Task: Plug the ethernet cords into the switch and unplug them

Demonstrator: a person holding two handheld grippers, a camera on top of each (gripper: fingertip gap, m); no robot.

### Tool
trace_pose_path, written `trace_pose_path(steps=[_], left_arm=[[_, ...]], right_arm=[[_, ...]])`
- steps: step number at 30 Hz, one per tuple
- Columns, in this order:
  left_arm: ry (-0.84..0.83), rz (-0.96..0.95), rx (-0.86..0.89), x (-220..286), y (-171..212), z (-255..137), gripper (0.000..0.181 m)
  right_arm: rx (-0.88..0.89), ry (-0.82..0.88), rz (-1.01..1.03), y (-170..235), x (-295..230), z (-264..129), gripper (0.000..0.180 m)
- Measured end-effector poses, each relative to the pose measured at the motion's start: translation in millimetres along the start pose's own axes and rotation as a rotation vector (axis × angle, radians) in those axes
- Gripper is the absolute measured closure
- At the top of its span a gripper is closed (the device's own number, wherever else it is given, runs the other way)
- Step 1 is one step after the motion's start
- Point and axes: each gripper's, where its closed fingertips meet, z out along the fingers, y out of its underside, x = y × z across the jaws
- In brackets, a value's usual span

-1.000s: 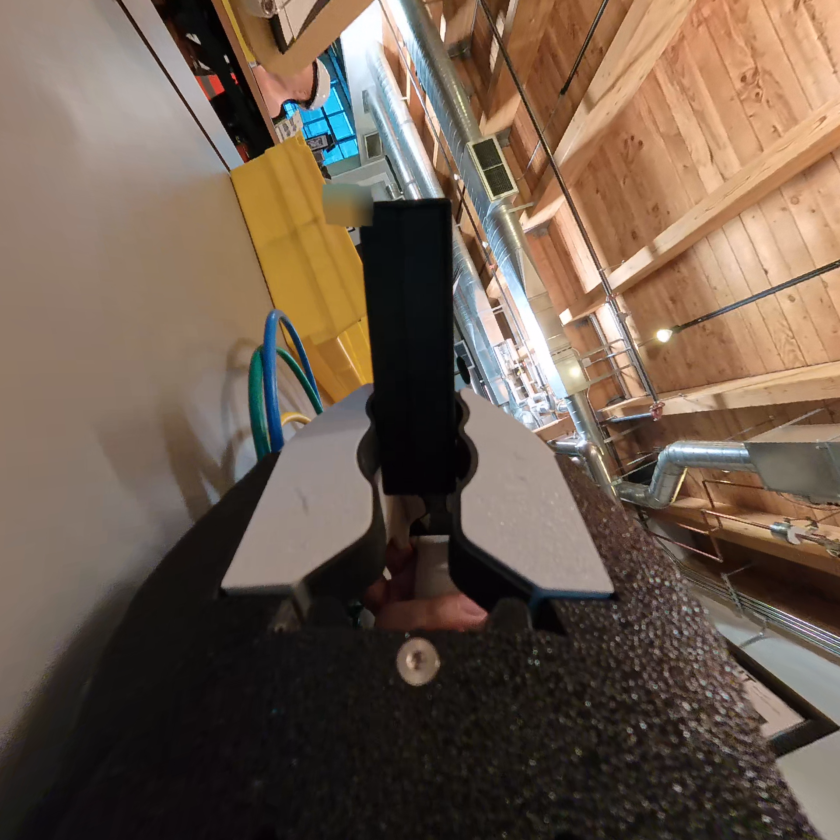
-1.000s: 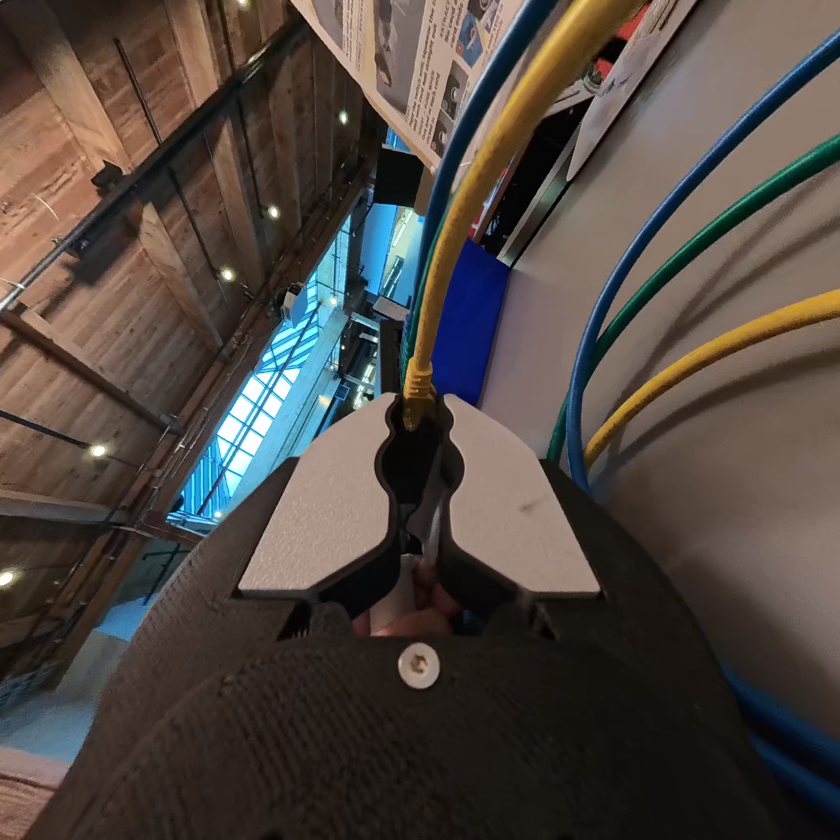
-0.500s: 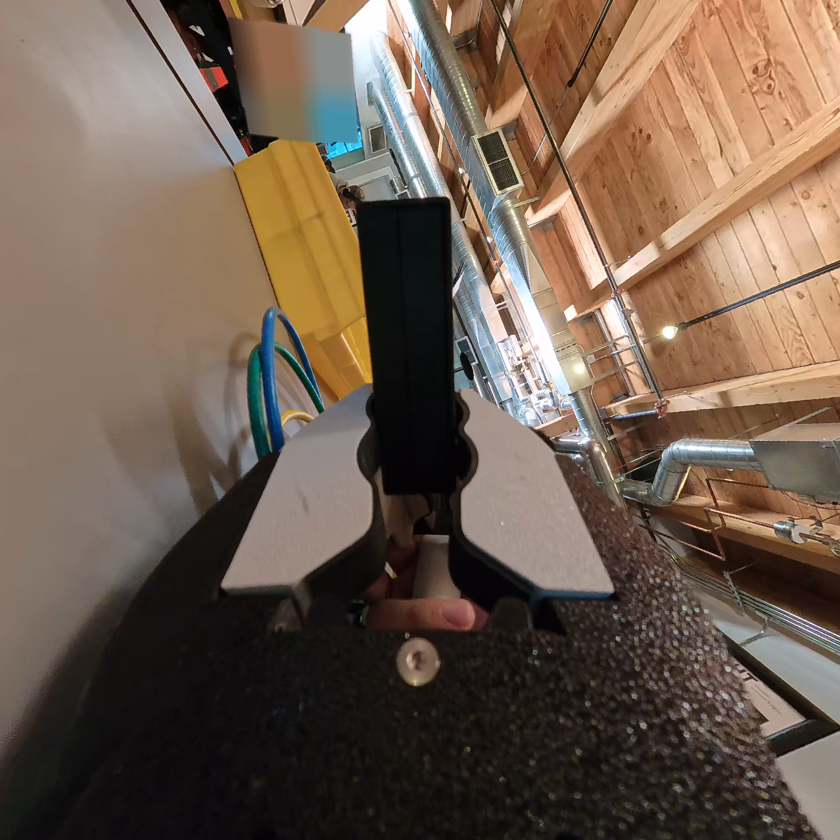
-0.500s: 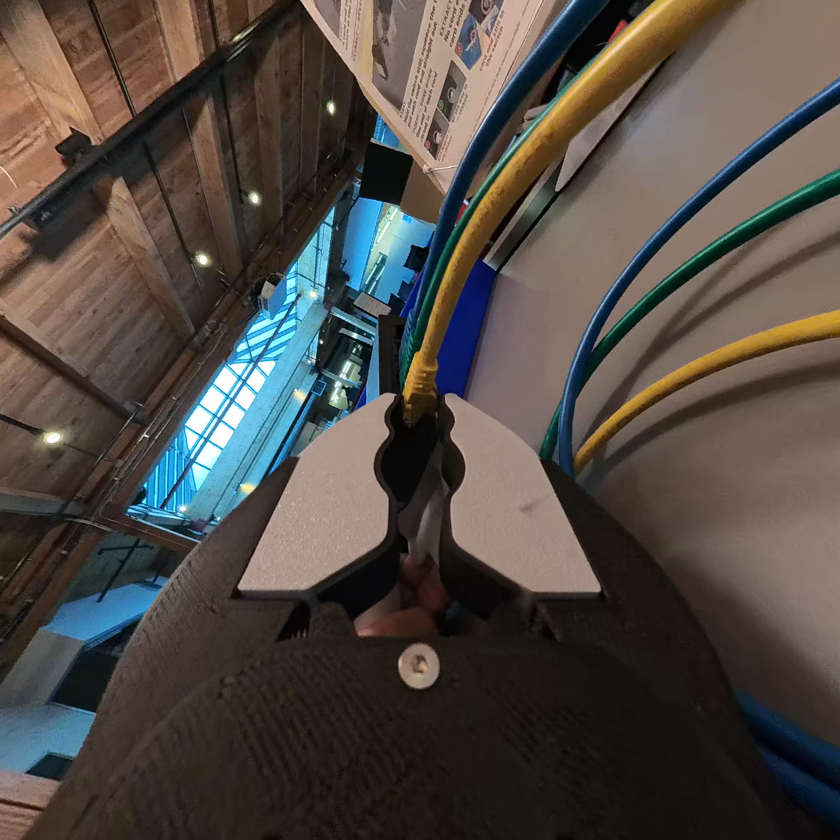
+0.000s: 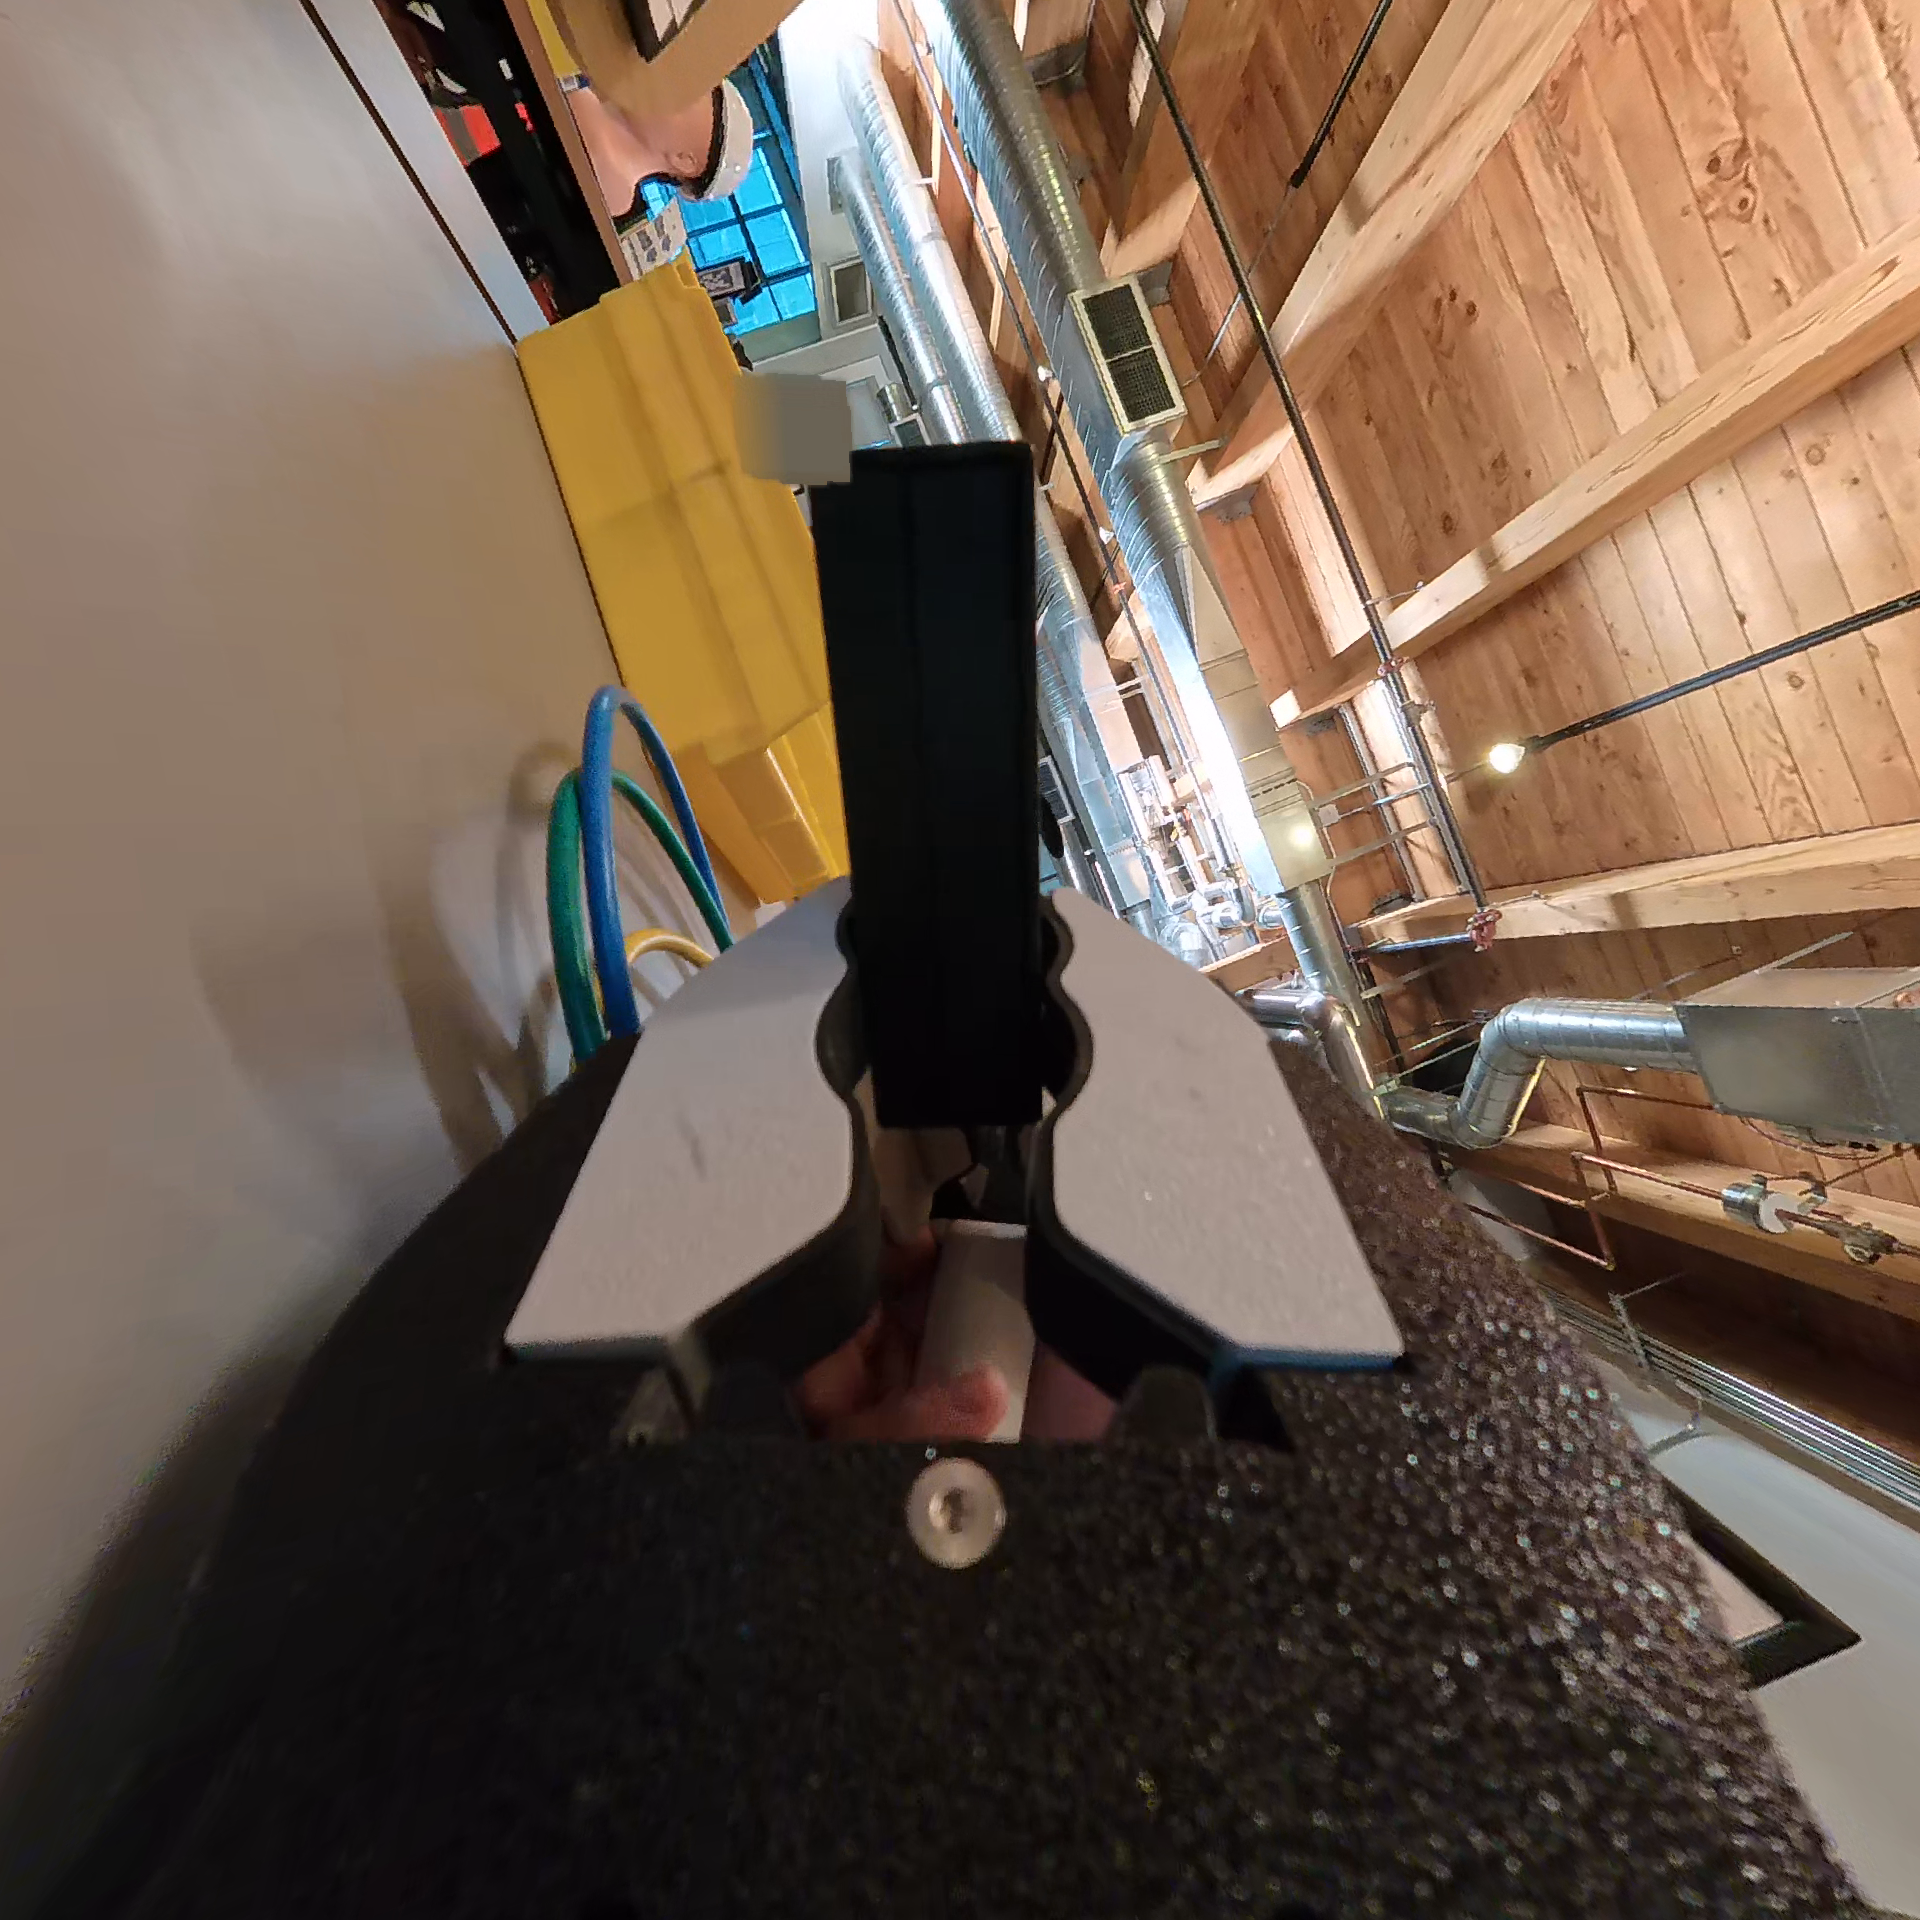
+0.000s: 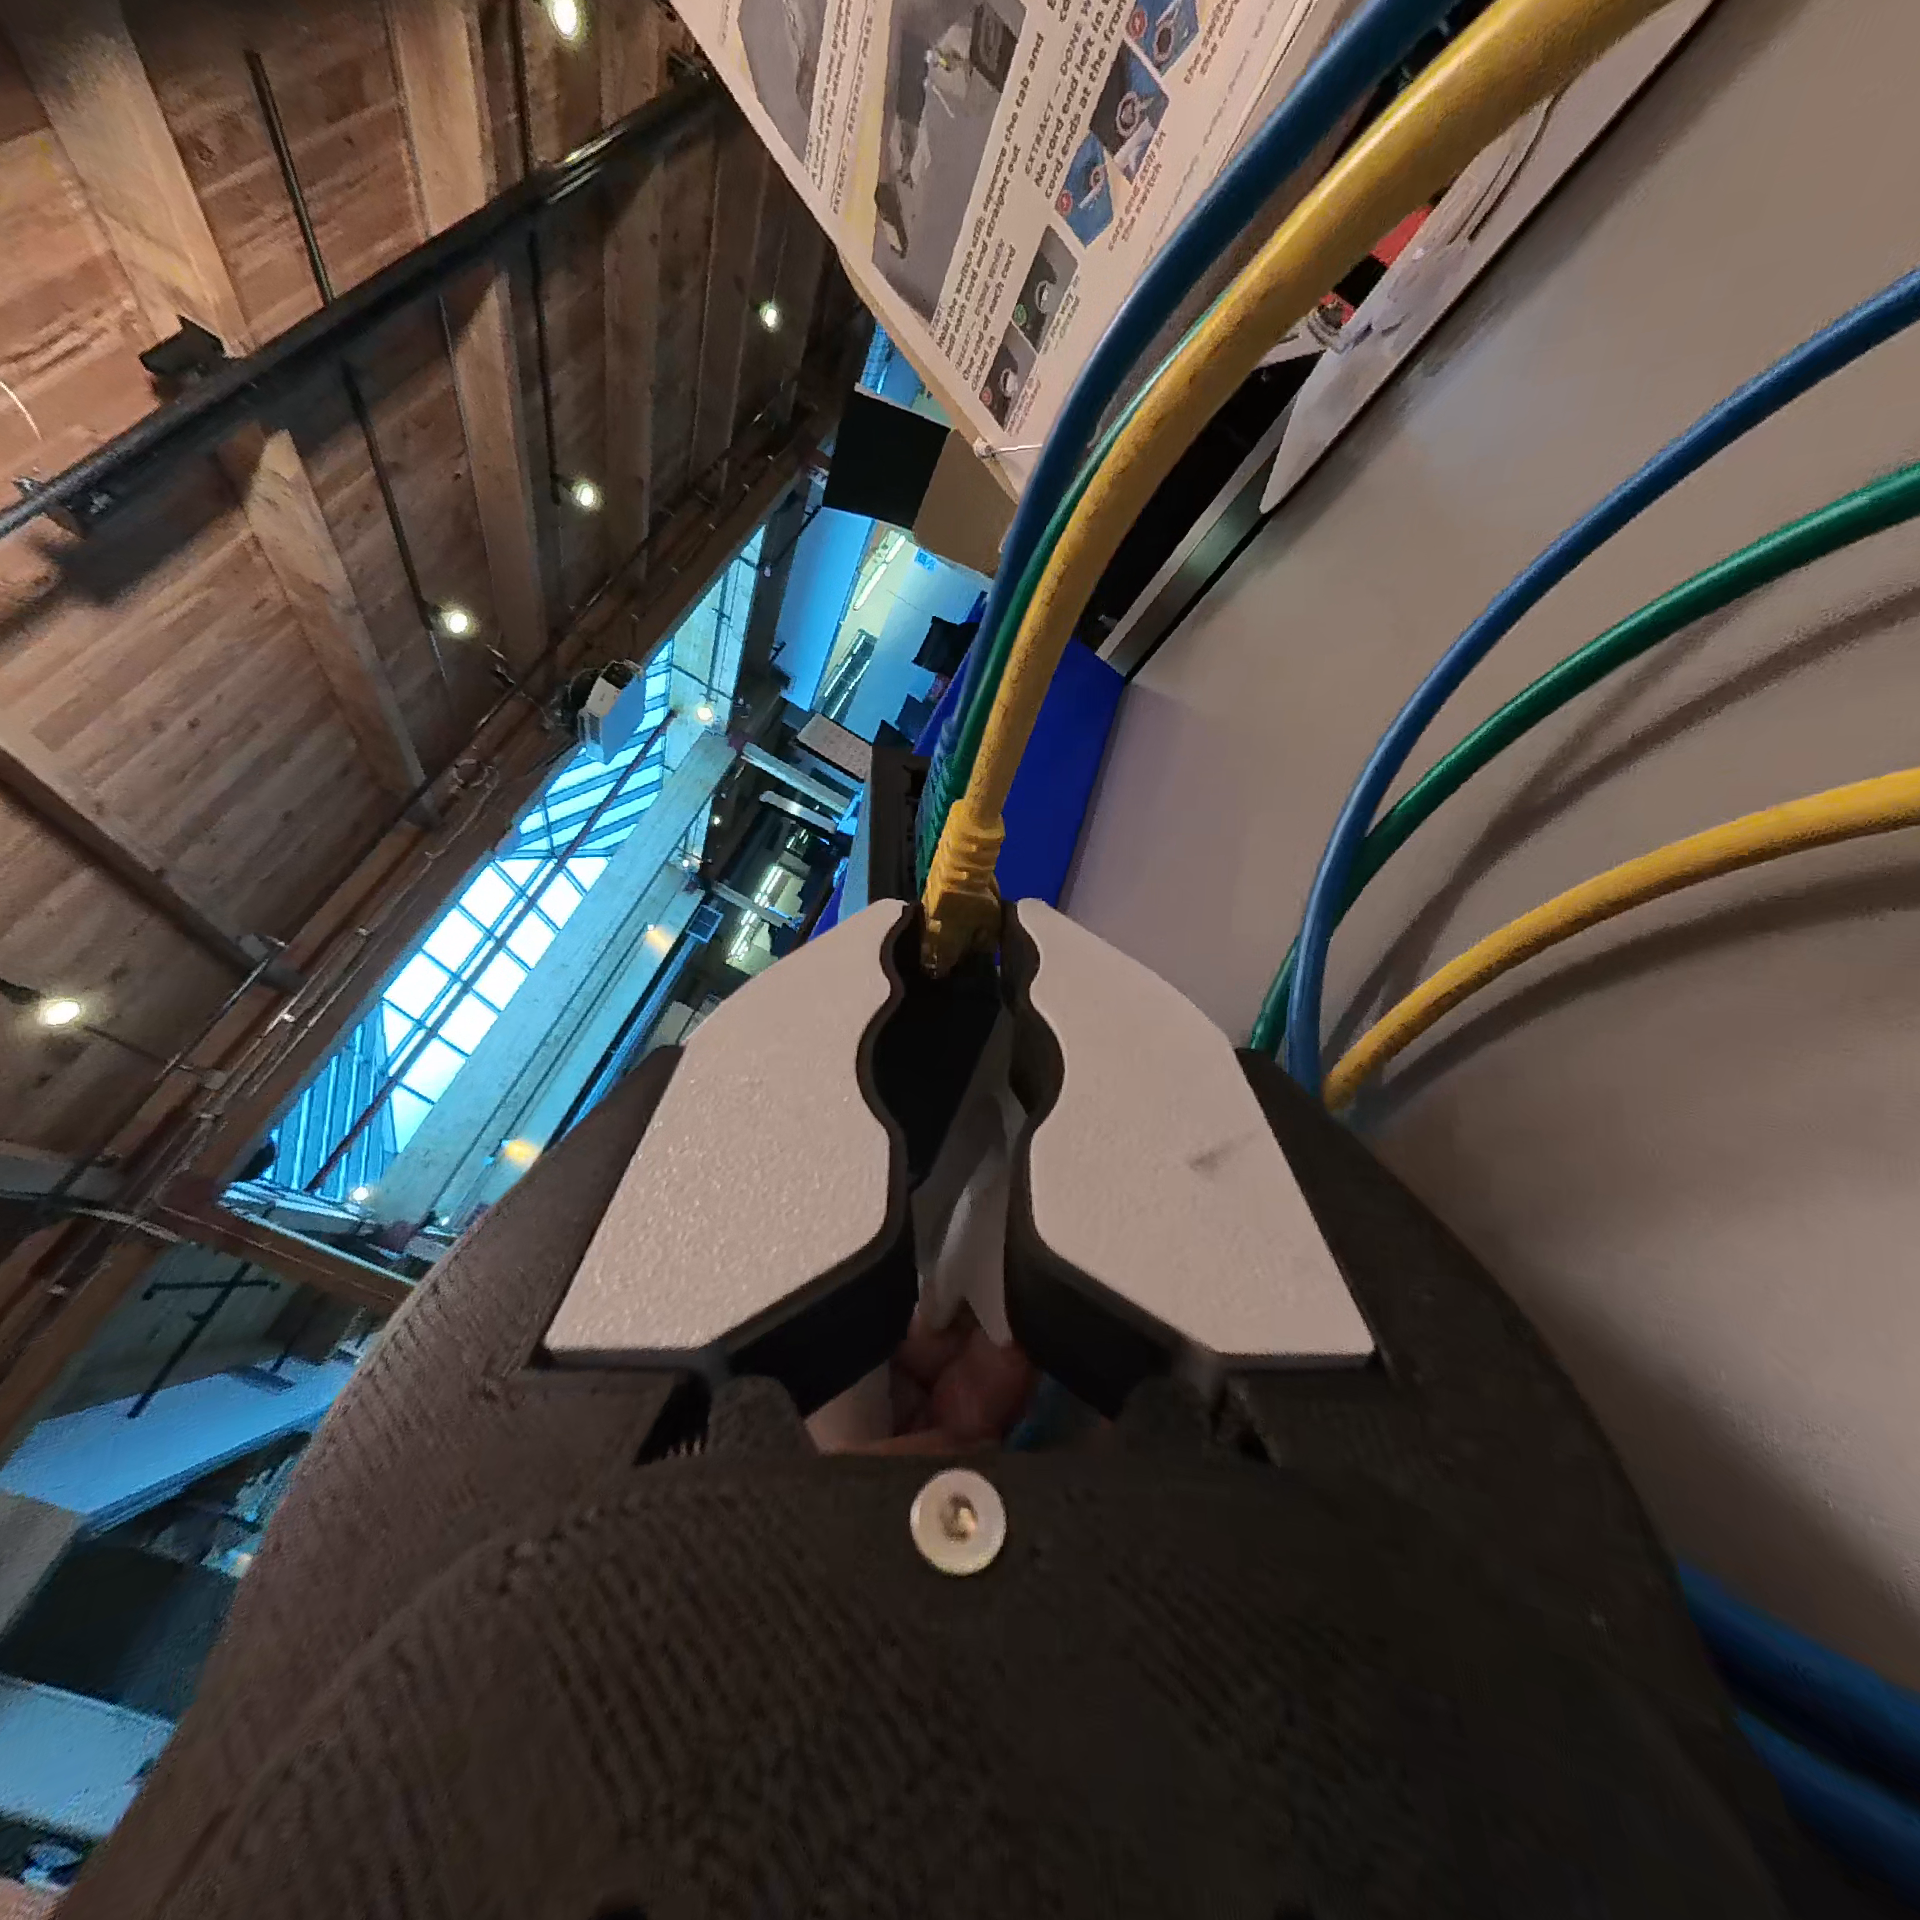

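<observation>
My left gripper [image 5: 951,940] is shut on the black switch [image 5: 930,748], seen edge-on and standing up out of the jaws. My right gripper [image 6: 961,925] is shut on the plug of the yellow ethernet cord [image 6: 961,883]; the cord [image 6: 1143,436] arcs up and away to the right. A green cord [image 6: 961,727] and a blue cord [image 6: 1101,343] run beside it toward a dark edge [image 6: 888,821] just behind the plug. Loops of blue [image 5: 597,831], green [image 5: 566,914] and yellow [image 5: 660,945] cord lie on the pale tabletop [image 5: 208,727] left of the switch.
A yellow bin [image 5: 665,582] sits at the table's far edge in the left view. A blue block [image 6: 1070,769] and a printed sheet [image 6: 997,177] lie beyond the right gripper. More blue [image 6: 1558,582], green [image 6: 1662,613] and yellow [image 6: 1621,883] cord loops cross the grey table [image 6: 1662,1247].
The right view has tilted a little, and the yellow plug stays in the jaws. The left gripper keeps its hold on the switch and has barely shifted.
</observation>
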Motion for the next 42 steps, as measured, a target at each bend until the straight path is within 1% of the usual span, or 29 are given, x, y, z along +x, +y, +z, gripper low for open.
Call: trace_pose_path(steps=[5, 10, 16, 21, 27, 33, 38, 42], left_arm=[[0.014, 0.011, -0.011, 2.2, 1.5, 1.1, 0.152], [0.011, 0.009, -0.013, 1.7, 1.8, 1.3, 0.152], [0.010, -0.011, -0.012, 0.5, 1.2, 0.9, 0.152], [0.010, -0.018, -0.021, 0.1, 2.1, 1.0, 0.152], [0.037, -0.033, 0.033, 2.6, -6.3, -2.6, 0.152], [0.018, -0.020, -0.034, 1.1, 3.1, 1.6, 0.152], [0.035, -0.043, 0.024, 2.0, -5.7, -2.8, 0.152], [0.039, -0.032, 0.031, 2.9, -6.3, -3.0, 0.152]], right_arm=[[-0.004, -0.039, 0.055, -2.1, -2.1, -1.5, 0.166], [-0.003, -0.039, 0.066, -2.2, -1.1, -1.7, 0.166], [-0.021, -0.024, -0.006, -0.8, 0.1, -1.3, 0.166], [-0.033, -0.020, -0.011, -0.3, 0.6, -2.6, 0.166], [-0.054, -0.017, -0.061, 3.8, -3.2, -0.5, 0.166], [-0.060, 0.002, -0.047, -1.0, -0.5, -4.3, 0.166], [-0.063, 0.008, 0.078, 4.4, -2.2, -1.0, 0.166], [-0.039, -0.001, 0.159, 6.6, -3.7, -2.8, 0.166]])
